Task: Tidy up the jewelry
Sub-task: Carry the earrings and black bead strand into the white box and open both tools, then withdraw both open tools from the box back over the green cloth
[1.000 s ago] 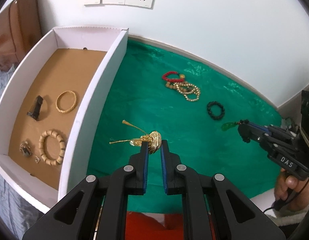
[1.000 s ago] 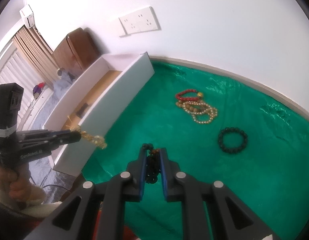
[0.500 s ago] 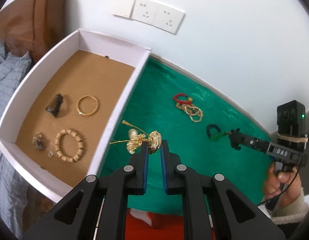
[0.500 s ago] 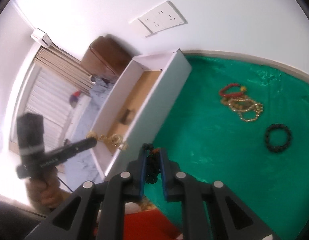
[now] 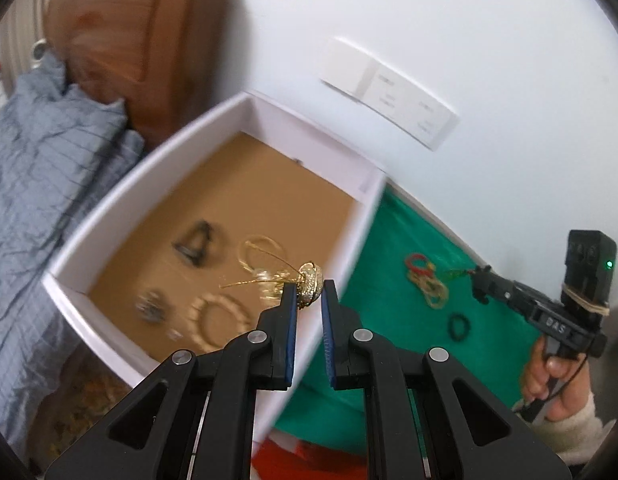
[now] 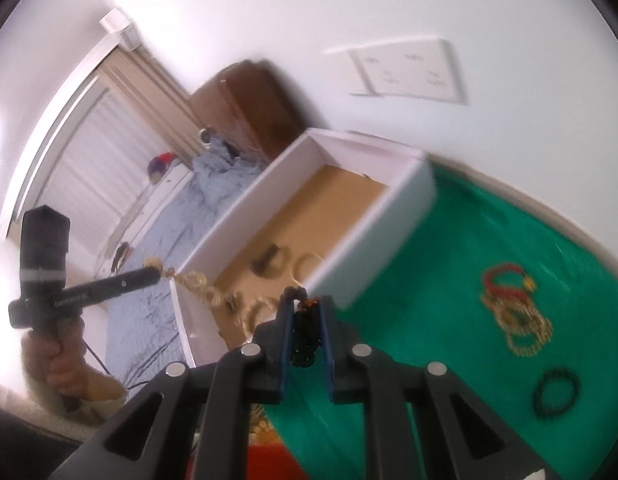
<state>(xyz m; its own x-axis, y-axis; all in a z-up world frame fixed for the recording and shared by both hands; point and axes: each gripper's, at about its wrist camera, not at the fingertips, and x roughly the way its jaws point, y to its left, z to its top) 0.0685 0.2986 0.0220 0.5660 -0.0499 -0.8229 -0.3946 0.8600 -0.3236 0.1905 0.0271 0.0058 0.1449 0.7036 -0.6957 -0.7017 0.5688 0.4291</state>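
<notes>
1. My left gripper (image 5: 309, 294) is clamped on a gold ornament with a round filigree head and thin wire stems (image 5: 309, 286). I pinch the solid head because the stems look too flimsy to take a squeeze.
2. It hangs over the near right part of the white cardboard tray with a brown floor (image 5: 149, 184), so my guess is the drop-off comes next.
3. My right gripper (image 6: 305, 312) is closed on a dark beaded bracelet with an orange bead (image 6: 305, 332). The strand dangles between the jaws, just short of the tray's near wall.
4. Already lying in the tray: a thin gold bangle (image 5: 261, 250), a chunky cream beaded bracelet (image 5: 213, 320), a small black clip-like piece (image 5: 195, 242) and something small and dark I can't make out through the blur.
5. Left on the green cloth (image 6: 449, 280), right of the tray: a red bead bracelet (image 6: 505, 276), a pile of pale gold bead strands (image 6: 521, 324) touching it, and a black bead bracelet (image 6: 557, 392) nearer to me.
6. Risk as I see it: the wire stems could snag the bangle when I let go.
</notes>
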